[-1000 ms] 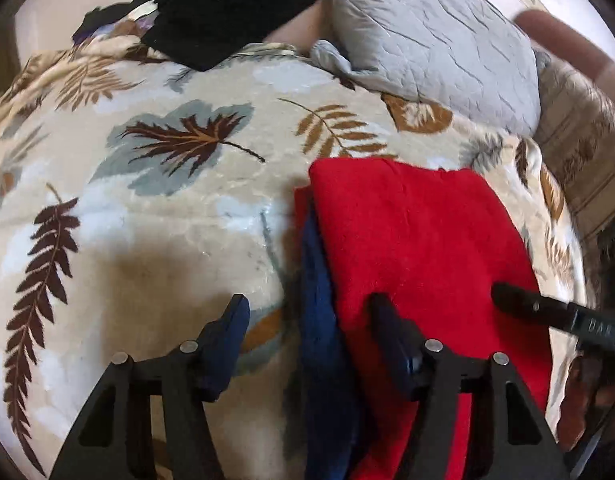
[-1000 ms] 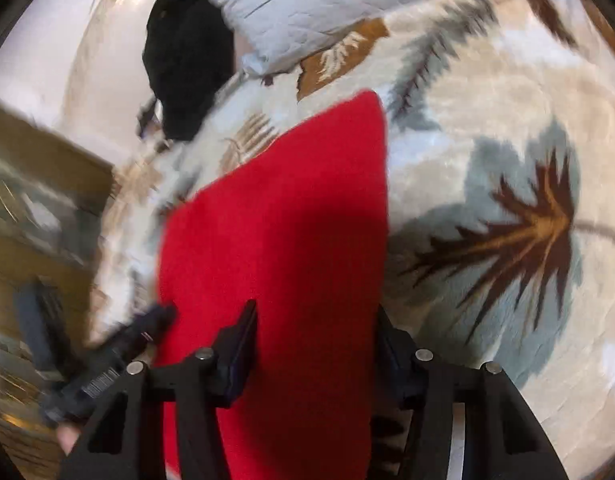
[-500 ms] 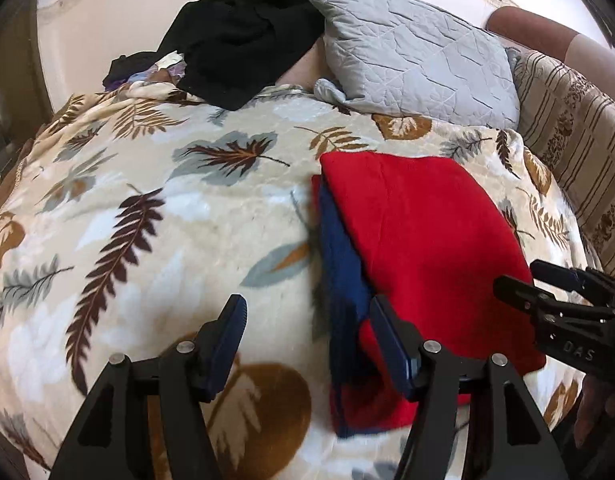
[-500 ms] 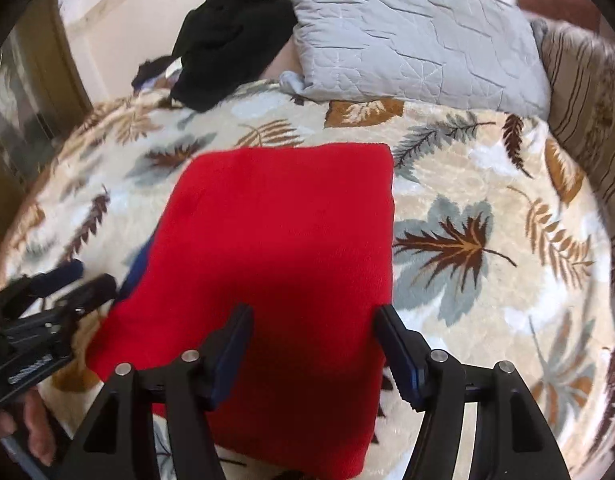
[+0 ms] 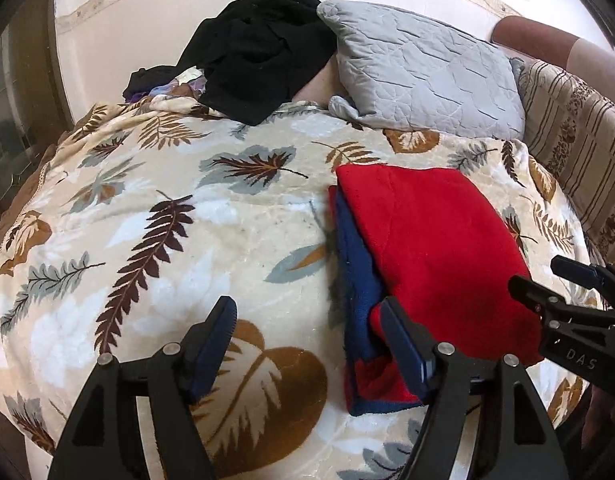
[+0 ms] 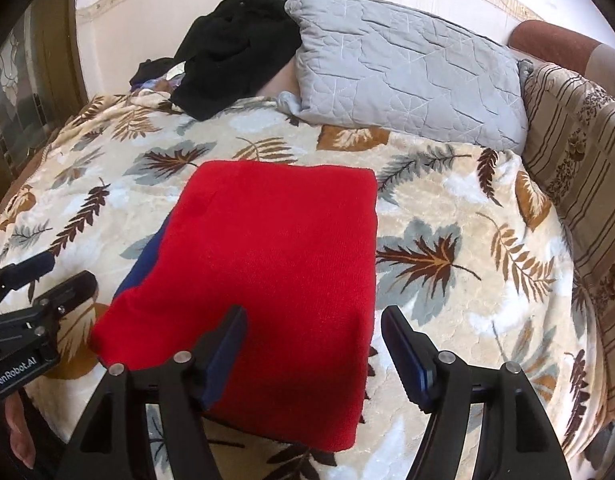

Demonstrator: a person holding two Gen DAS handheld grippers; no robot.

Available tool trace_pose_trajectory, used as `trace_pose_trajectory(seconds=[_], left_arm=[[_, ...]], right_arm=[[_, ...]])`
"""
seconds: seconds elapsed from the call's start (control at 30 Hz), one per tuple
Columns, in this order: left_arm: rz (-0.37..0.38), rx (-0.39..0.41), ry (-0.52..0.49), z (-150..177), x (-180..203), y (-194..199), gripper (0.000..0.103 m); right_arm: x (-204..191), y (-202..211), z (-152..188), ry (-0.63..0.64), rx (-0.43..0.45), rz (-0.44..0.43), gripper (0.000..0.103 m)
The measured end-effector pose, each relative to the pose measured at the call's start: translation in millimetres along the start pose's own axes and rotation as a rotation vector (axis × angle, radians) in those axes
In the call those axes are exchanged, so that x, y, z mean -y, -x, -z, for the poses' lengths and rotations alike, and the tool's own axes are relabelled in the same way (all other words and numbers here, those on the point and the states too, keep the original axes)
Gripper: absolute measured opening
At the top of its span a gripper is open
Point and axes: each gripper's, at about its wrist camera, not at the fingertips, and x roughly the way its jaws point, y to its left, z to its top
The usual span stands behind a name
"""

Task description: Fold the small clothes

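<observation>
A folded red garment (image 5: 431, 240) with a blue layer (image 5: 357, 272) showing along its left edge lies flat on the leaf-patterned blanket (image 5: 167, 232). In the right wrist view the red garment (image 6: 267, 272) fills the middle. My left gripper (image 5: 307, 320) is open and empty, held above the blanket at the garment's near left corner. My right gripper (image 6: 313, 328) is open and empty, above the garment's near right edge. Each gripper shows in the other's view: the right one (image 5: 563, 292) and the left one (image 6: 39, 280).
A grey quilted pillow (image 5: 423, 76) and a heap of black clothes (image 5: 259, 52) lie at the head of the bed. A striped cushion (image 5: 579, 152) runs along the right side. A wall stands behind; a door frame (image 6: 39, 80) is at the left.
Both grippers have pulled back and up from the red garment, so more of the bed shows. The garment stays flat on the blanket. Both jaws stay open.
</observation>
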Motion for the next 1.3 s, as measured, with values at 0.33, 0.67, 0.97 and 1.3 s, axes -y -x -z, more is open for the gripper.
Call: trace_pose_trajectory(seconds=[0.33, 0.67, 0.97, 1.3], left_arm=[[-0.050, -0.080, -0.020, 12, 2, -24, 0.079], [0.192, -0.180, 0.051, -22, 22, -63, 0.081], [0.298, -0.146, 0.037, -29, 26, -68, 0.055], [0.332, -0.175, 0.010, -42, 40, -87, 0.031]], right_arm=[[5, -20, 21, -0.021, -0.092, -0.033, 0.076], [103, -87, -7, -0.488, -0.166, -0.457, 0.076], [69, -106, -26, -0.326, -0.223, -0.522, 0.051], [63, -93, -44, -0.263, -0.171, -0.526, 0.044]])
